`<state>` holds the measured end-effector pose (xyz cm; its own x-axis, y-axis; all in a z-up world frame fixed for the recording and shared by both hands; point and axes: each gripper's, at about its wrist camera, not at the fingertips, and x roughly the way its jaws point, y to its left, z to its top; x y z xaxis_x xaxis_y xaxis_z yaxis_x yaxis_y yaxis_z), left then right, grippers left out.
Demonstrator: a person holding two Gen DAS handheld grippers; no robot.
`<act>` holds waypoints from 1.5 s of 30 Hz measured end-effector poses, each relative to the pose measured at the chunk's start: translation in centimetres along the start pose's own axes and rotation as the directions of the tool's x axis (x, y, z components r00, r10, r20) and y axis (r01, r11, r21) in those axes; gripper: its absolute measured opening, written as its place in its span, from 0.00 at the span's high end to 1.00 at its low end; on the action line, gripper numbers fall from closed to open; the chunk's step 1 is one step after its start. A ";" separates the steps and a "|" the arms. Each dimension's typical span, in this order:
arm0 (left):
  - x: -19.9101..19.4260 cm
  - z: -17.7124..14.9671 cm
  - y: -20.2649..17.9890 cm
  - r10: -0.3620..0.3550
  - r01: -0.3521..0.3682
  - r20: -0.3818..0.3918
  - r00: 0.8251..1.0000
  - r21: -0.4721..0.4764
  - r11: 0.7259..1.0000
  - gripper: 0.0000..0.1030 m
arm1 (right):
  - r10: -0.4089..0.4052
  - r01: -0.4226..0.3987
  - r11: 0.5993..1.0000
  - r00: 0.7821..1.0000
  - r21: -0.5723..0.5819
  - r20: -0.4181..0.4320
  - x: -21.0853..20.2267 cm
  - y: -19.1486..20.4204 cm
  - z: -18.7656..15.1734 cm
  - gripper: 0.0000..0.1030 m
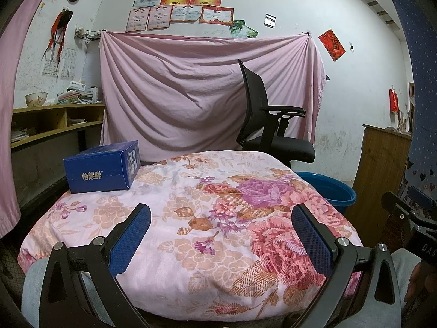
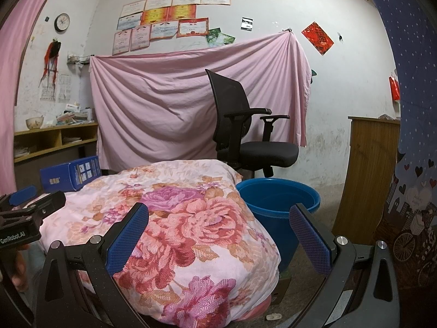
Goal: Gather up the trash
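Whitewashed walls hung with certificates and a draped pink sheet (image 1: pixel 207 90) back a mound covered by a floral quilt (image 1: pixel 196 218). Both tongs hover low over its near edge, likely poised to start: the left gripper (image 1: pixel 221 216) and right gripper (image 2: pixel 218 216) each stand wide open, gripping nothing. Ahead and left of the left tongs, a blue carton (image 1: pixel 102 166) rests on the quilt, probably the trash. Ahead of the right tongs, beside the quilt, a blue bucket (image 2: pixel 278 199) stands upright; its visible interior looks empty.

White wall (image 1: pixel 286 8) (certificates, clock), pink sheet (image 1: pixel 191 87), black office chair (image 1: pixel 273 125)
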<state>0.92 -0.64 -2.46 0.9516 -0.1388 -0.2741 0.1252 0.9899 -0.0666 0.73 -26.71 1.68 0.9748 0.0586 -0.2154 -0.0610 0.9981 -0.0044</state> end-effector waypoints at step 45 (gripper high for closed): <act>0.0 0.0 0.1 0.001 -0.001 -0.001 1.000 0.005 1.000 0.02 | 0.001 -0.001 1.000 1.000 0.012 -0.004 -0.3 0.0 0.0 0.00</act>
<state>0.89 -0.56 -2.49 0.9514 -0.1382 -0.2754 0.1259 0.9901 -0.0617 0.48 -26.74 1.71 0.9739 0.0599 -0.2191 -0.0596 0.9982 0.0079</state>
